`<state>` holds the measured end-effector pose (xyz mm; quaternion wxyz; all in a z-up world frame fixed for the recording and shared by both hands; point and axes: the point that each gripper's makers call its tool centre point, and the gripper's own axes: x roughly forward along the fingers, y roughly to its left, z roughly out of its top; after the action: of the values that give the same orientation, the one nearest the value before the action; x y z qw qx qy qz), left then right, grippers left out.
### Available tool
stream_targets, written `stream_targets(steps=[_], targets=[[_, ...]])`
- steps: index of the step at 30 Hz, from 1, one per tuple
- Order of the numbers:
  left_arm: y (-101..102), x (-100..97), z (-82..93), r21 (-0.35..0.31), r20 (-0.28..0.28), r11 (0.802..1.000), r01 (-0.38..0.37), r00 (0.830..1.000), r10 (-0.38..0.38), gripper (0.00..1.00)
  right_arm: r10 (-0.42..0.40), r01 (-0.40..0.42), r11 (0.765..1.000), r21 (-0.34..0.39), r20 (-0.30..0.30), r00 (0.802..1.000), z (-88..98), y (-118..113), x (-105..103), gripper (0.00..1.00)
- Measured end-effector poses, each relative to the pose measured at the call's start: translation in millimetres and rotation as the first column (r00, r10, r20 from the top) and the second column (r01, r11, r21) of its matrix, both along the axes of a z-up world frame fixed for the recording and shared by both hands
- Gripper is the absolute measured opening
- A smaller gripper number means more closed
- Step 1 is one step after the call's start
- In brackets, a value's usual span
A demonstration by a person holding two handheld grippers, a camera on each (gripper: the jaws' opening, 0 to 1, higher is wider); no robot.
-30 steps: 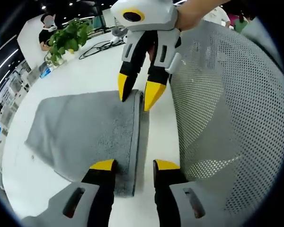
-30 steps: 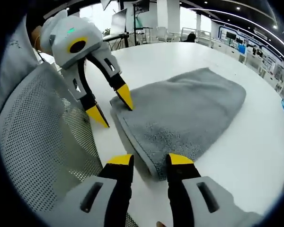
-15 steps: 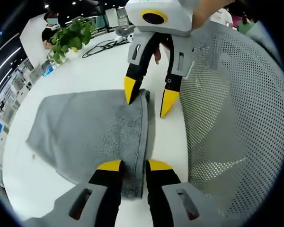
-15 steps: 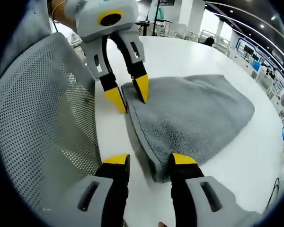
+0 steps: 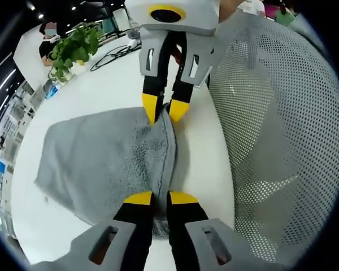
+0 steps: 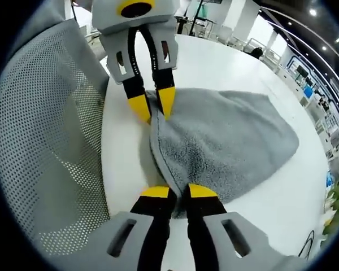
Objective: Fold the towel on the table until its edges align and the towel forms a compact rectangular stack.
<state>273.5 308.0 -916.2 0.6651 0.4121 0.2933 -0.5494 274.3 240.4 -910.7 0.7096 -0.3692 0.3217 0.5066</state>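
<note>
Pinching the same long edge of a grey terry-cloth towel [image 5: 101, 158], both hand-held grippers have their yellow-tipped jaws drawn almost together with a ridge of cloth caught between them. In the left gripper view, the left hand-held gripper [image 5: 160, 197] clamps the near end of that raised edge at the bottom of the picture, while the right hand-held gripper [image 5: 164, 110] clamps the far end, coming down from the top. The right gripper view gives the mirror of this: the right hand-held gripper [image 6: 178, 191] grips the near end of the hem, and the left hand-held gripper [image 6: 152, 105] grips the far end.

The towel [image 6: 226, 147] lies spread flat on a round white desk [image 5: 90, 90], its body stretching away from the pinched edge toward the open side of the desk [image 6: 282, 197]. That pinched edge runs close to the desk's rim, beside a grey perforated mesh chair back [image 5: 277, 130], which stands just off the desk [image 6: 39, 130].

At the far side of the desk sit a green leafy potted plant [image 5: 73, 48] and a black cable [image 5: 116, 53].
</note>
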Motion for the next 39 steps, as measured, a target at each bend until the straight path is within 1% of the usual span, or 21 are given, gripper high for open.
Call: stream_targets(steps=[3, 5, 9, 11, 13, 14, 16, 18, 20, 23, 24, 28, 30, 36, 39], targets=[[1, 0.7, 0.5, -0.003, -0.020, 1.000, -0.004, 1.000, 0.004, 0.07, -0.002, 0.002, 1.000, -0.009, -0.016, 1.000, 0.9, 0, 1, 0.07], [1, 0.7, 1.3, -0.014, -0.043, 1.000, -0.016, 0.999, 0.015, 0.07, -0.014, 0.014, 1.000, -0.002, -0.031, 0.999, 0.3, 0, 1, 0.06], [2, -2.5, 1.7, -0.013, -0.058, 1.000, -0.017, 0.998, 0.016, 0.07, -0.023, 0.023, 1.000, 0.002, -0.055, 0.998, -0.2, 1, -3, 0.06], [2, -7.8, 1.4, -0.009, -0.057, 1.000, -0.011, 0.998, 0.010, 0.07, -0.030, 0.030, 1.000, -0.001, -0.078, 0.997, -1.2, 1, -7, 0.06], [3, -14.4, 1.6, 0.011, -0.042, 1.000, 0.027, 0.999, -0.027, 0.07, -0.042, 0.043, 0.999, 0.009, -0.099, 0.994, -2.5, 2, -11, 0.06], [4, -17.0, 1.8, 0.012, -0.042, 1.000, 0.028, 0.999, -0.027, 0.07, -0.063, 0.067, 0.997, 0.027, -0.126, 0.990, -2.3, 3, -15, 0.06], [6, -23.5, 2.4, 0.005, -0.055, 1.000, 0.020, 0.998, -0.020, 0.07, -0.094, 0.103, 0.993, 0.051, -0.159, 0.983, -3.3, 3, -23, 0.06], [7, -32.8, 3.1, -0.004, -0.065, 1.000, 0.017, 0.998, -0.017, 0.07, -0.098, 0.110, 0.992, 0.067, -0.163, 0.982, -5.3, 3, -29, 0.06], [9, -43.6, 2.6, -0.010, -0.057, 0.999, 0.036, 0.998, -0.036, 0.07, -0.092, 0.107, 0.991, 0.080, -0.170, 0.981, -6.3, 4, -38, 0.06], [9, -58.1, 3.2, -0.023, -0.073, 0.999, 0.043, 0.996, -0.045, 0.07, -0.076, 0.094, 0.992, 0.086, -0.189, 0.979, -8.0, 5, -51, 0.06], [9, -59.0, 3.3, -0.026, -0.075, 0.999, 0.042, 0.996, -0.044, 0.07, -0.056, 0.071, 0.994, 0.078, -0.187, 0.981, -8.2, 5, -55, 0.06], [8, -67.5, 5.5, -0.042, -0.108, 0.999, 0.024, 0.994, -0.028, 0.06, -0.022, 0.031, 0.999, 0.042, -0.189, 0.982, -7.0, 6, -64, 0.06], [8, -71.1, 7.3, -0.047, -0.107, 0.998, 0.031, 0.994, -0.036, 0.06, 0.000, 0.004, 1.000, 0.023, -0.180, 0.984, -5.5, 6, -67, 0.06], [10, -78.3, 15.9, -0.076, -0.152, 0.997, 0.004, 0.988, -0.016, 0.05, 0.018, -0.014, 1.000, 0.023, -0.202, 0.979, 1.8, 7, -76, 0.05], [12, -81.5, 25.4, -0.098, -0.171, 0.995, -0.011, 0.985, -0.006, 0.05, 0.016, -0.008, 0.999, 0.038, -0.224, 0.974, 11.4, 8, -81, 0.05]])
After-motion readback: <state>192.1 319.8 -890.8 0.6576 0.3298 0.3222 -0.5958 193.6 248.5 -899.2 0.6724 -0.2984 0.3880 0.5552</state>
